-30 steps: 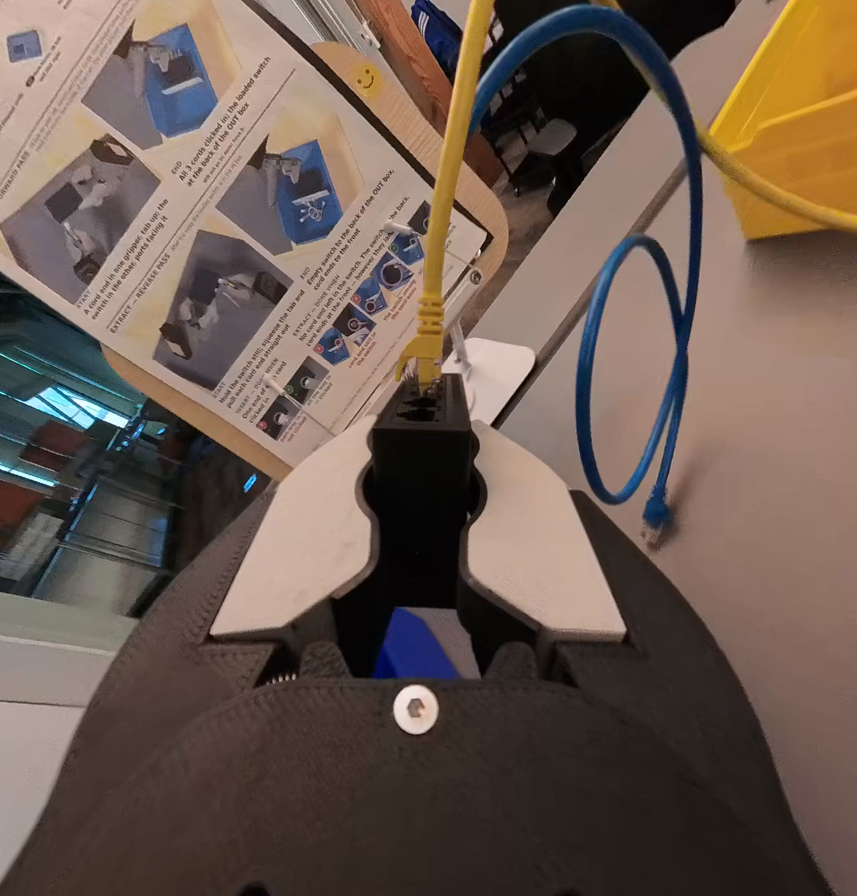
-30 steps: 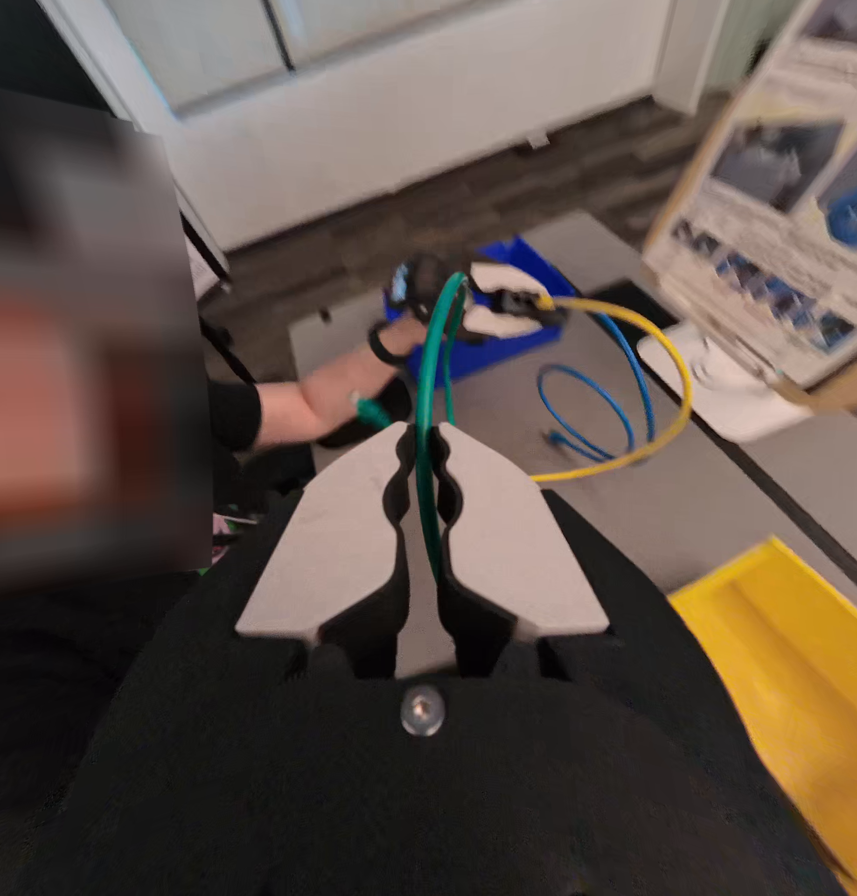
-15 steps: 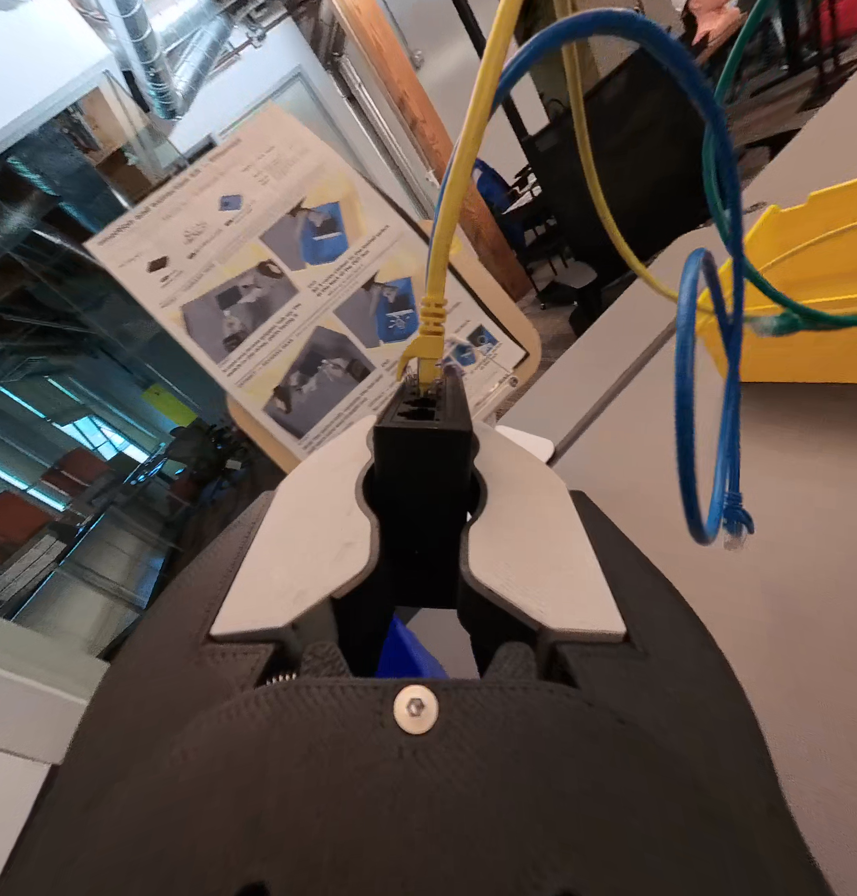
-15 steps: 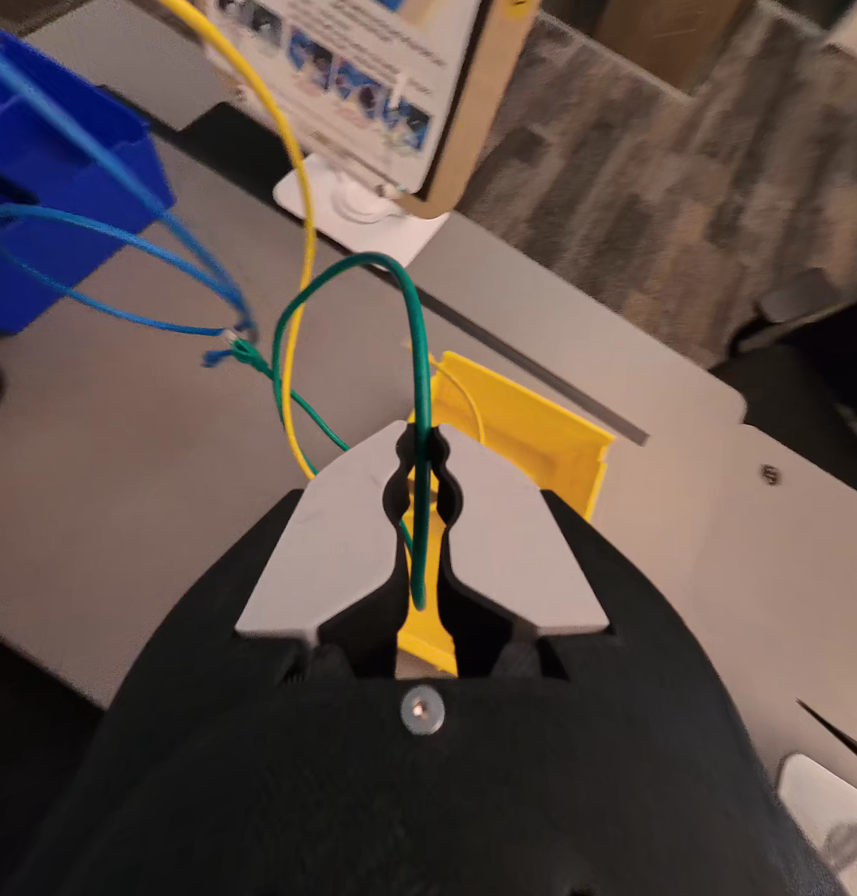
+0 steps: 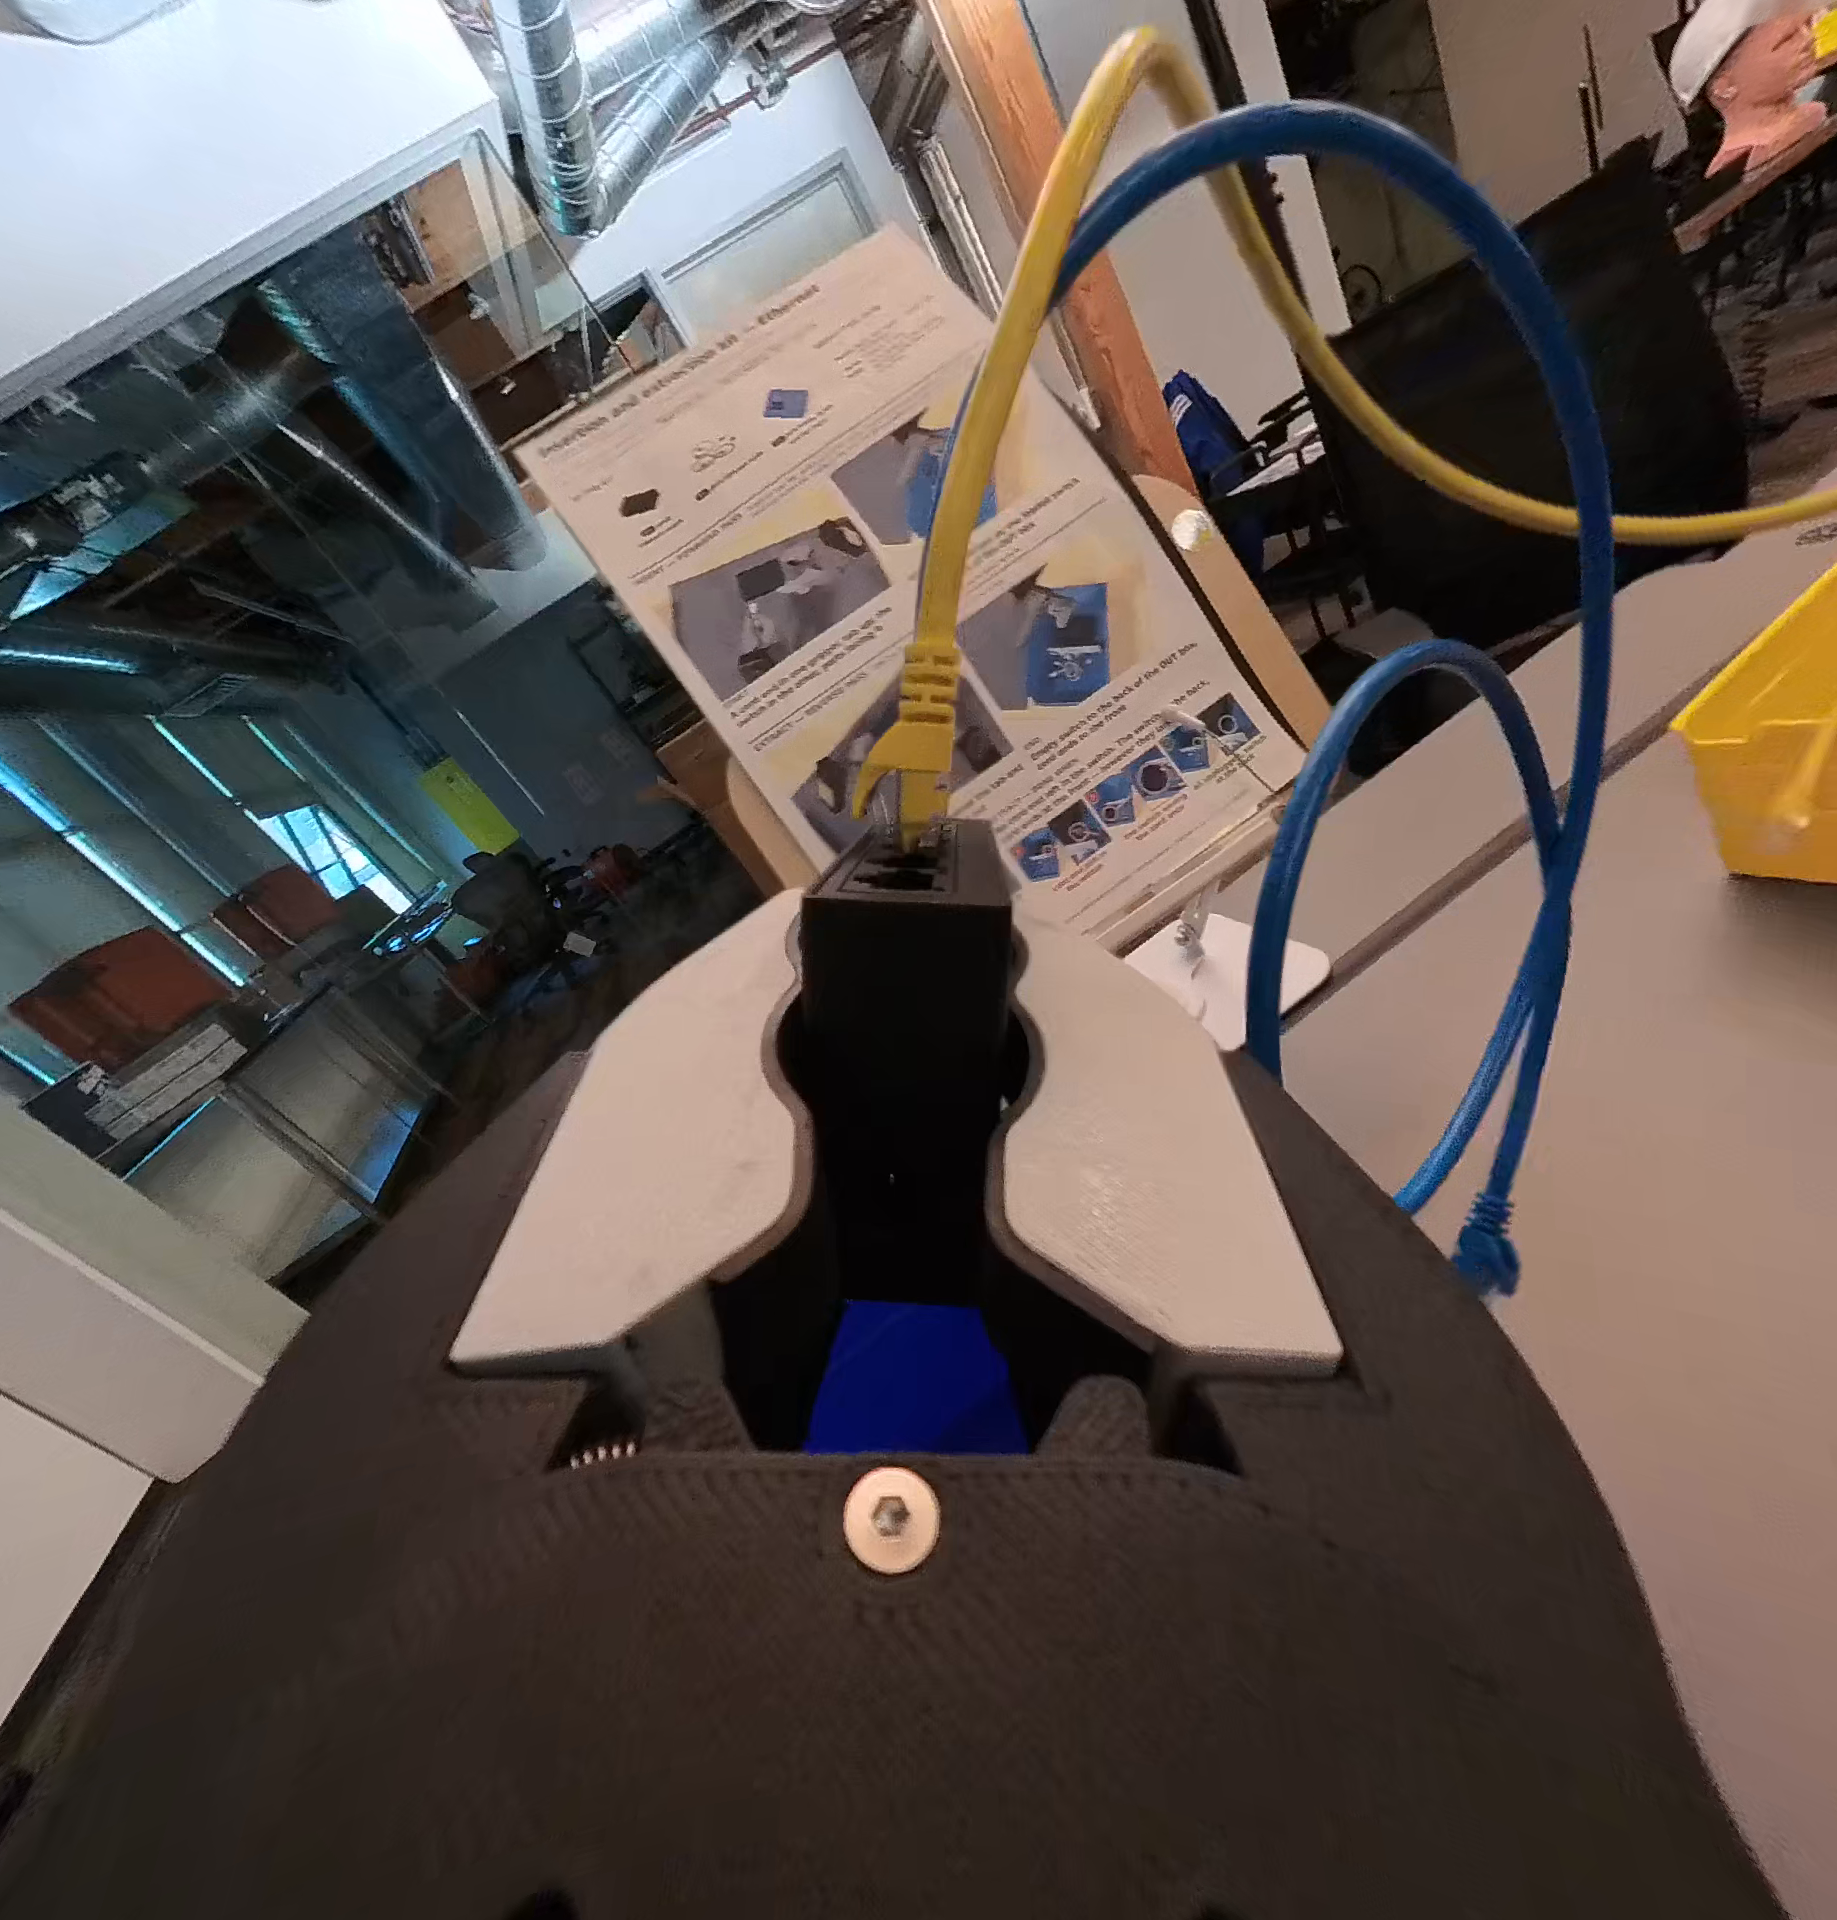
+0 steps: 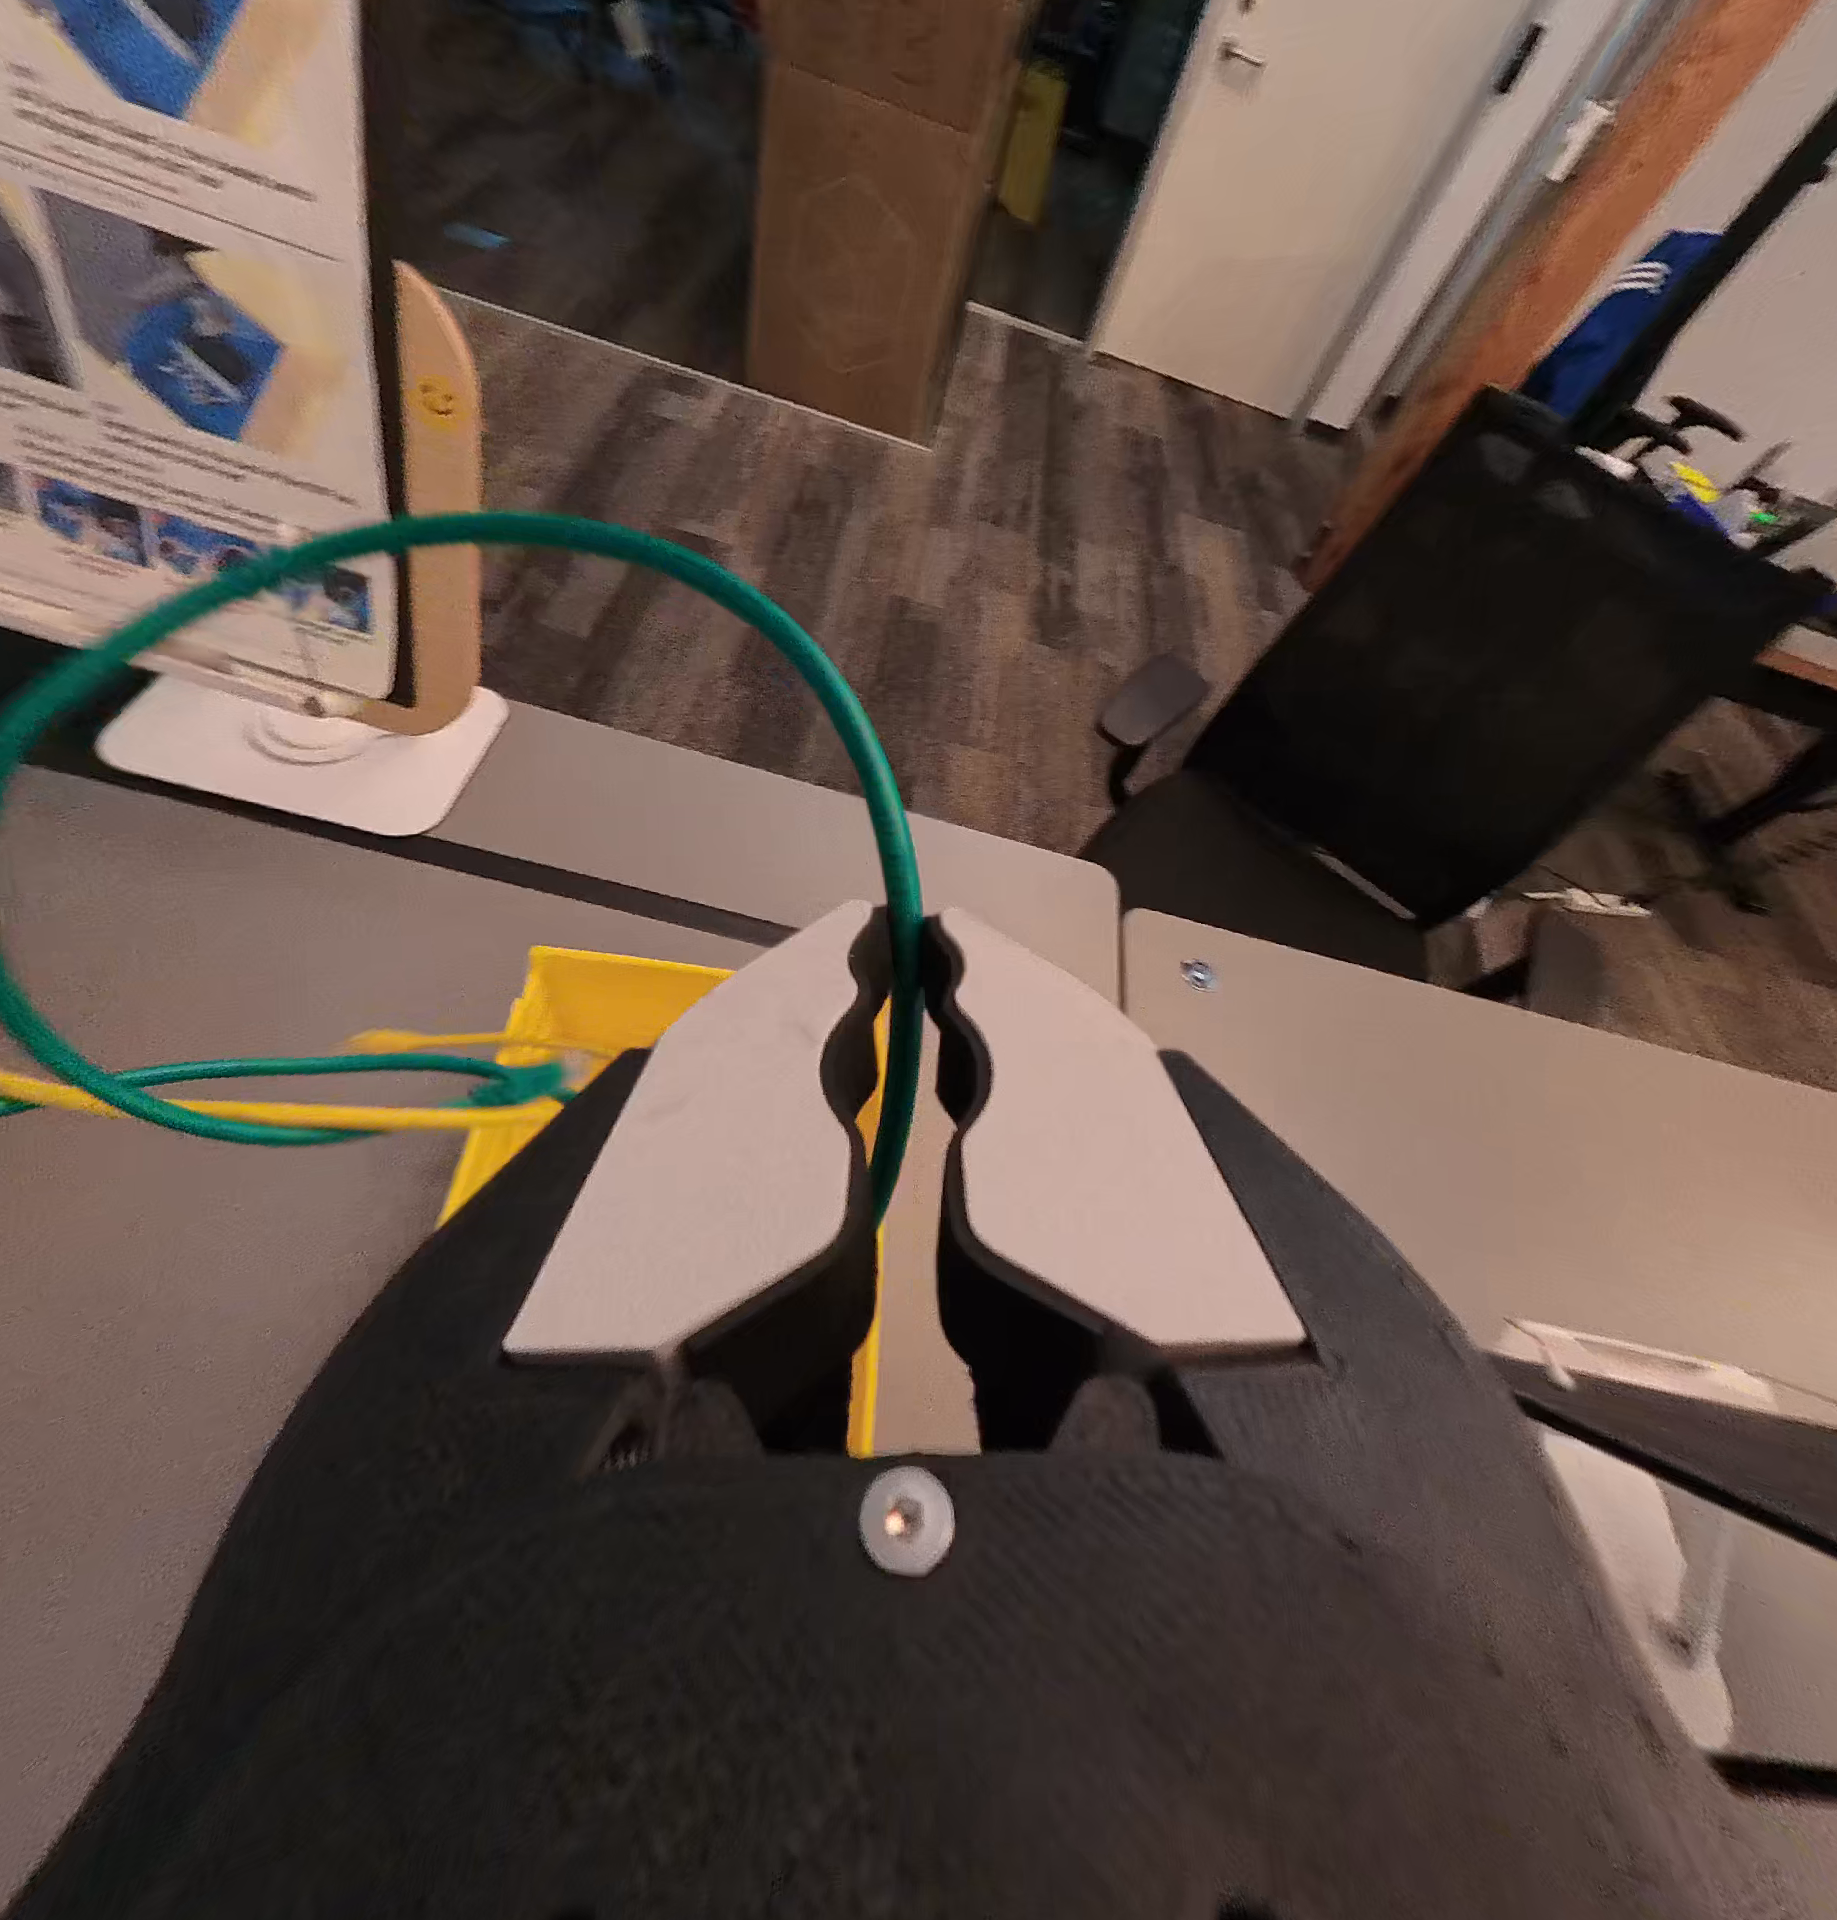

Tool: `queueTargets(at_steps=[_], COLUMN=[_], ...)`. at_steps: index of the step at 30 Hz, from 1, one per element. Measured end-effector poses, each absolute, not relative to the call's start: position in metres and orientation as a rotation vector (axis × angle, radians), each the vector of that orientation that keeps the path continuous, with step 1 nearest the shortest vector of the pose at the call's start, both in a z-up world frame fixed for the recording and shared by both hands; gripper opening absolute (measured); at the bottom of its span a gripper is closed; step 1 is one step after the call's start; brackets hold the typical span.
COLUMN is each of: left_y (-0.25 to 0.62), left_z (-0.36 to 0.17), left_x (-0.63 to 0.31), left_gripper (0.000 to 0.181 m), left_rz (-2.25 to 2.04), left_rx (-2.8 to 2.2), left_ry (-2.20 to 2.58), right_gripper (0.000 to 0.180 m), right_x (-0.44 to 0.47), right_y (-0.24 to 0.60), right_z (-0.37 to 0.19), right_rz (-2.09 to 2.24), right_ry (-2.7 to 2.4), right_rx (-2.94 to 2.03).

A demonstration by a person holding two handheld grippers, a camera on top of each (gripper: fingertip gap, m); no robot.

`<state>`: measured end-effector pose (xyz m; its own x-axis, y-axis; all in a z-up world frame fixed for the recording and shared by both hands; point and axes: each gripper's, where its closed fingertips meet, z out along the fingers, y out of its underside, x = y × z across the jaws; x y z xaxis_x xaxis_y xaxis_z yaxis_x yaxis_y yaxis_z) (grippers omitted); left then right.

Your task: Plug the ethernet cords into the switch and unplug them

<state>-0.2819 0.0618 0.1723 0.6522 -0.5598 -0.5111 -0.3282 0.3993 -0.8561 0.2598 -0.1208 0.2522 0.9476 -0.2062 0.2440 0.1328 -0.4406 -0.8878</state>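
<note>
Left wrist view shows your left hand-held gripper (image 5: 906, 961) clamped on the black switch (image 5: 901, 997), which stands out past the fingertips with its port face turned away, so you can make out only the top row of sockets. A yellow cord (image 5: 971, 457) is plugged into that face; where it ends is cut off at the right edge. A blue cord (image 5: 1516, 665) arcs up from behind the switch, so you cannot tell whether it is plugged in, and its free plug hangs above the grey counter (image 5: 1672, 1195). A patch of blue shows through the gap under the switch, too little to identify. The yellow bin (image 5: 1787, 769) at the right edge is cut off. Right wrist view is motion-blurred: your right hand-held gripper (image 6: 901, 940) is pinching a green cord (image 6: 623, 545) between nearly closed fingers, and the cord loops left and back to a green plug near the bin's (image 6: 623, 997) rim. Your gripper body hides most of the bin; the yellow cord (image 6: 270, 1112) reaches its edge, and you cannot tell what lies inside. An instruction board (image 6: 166, 343) stands on a white base behind.
</note>
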Motion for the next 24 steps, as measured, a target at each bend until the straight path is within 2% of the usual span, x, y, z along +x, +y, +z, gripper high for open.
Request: queueTargets(at_steps=[8, 19, 24], left_y=[0.059, 0.058, 0.059], left_z=[0.192, 0.199, 0.198], left_x=[-0.333, -0.417, -0.438], left_gripper=[0.029, 0.028, 0.028], left_rz=[-0.257, -0.314, -0.337], left_rx=[-1.166, -1.183, -1.190], left_ry=[0.777, 0.610, 0.569], right_gripper=[0.006, 0.006, 0.007], right_x=[0.318, 0.389, 0.408], right_y=[-0.157, -0.211, -0.226], right_z=[0.246, 0.190, 0.181], right_rz=[-0.464, -0.571, -0.675], right_ry=[0.252, 0.510, 0.566], right_rx=[-2.014, -2.083, -2.068])
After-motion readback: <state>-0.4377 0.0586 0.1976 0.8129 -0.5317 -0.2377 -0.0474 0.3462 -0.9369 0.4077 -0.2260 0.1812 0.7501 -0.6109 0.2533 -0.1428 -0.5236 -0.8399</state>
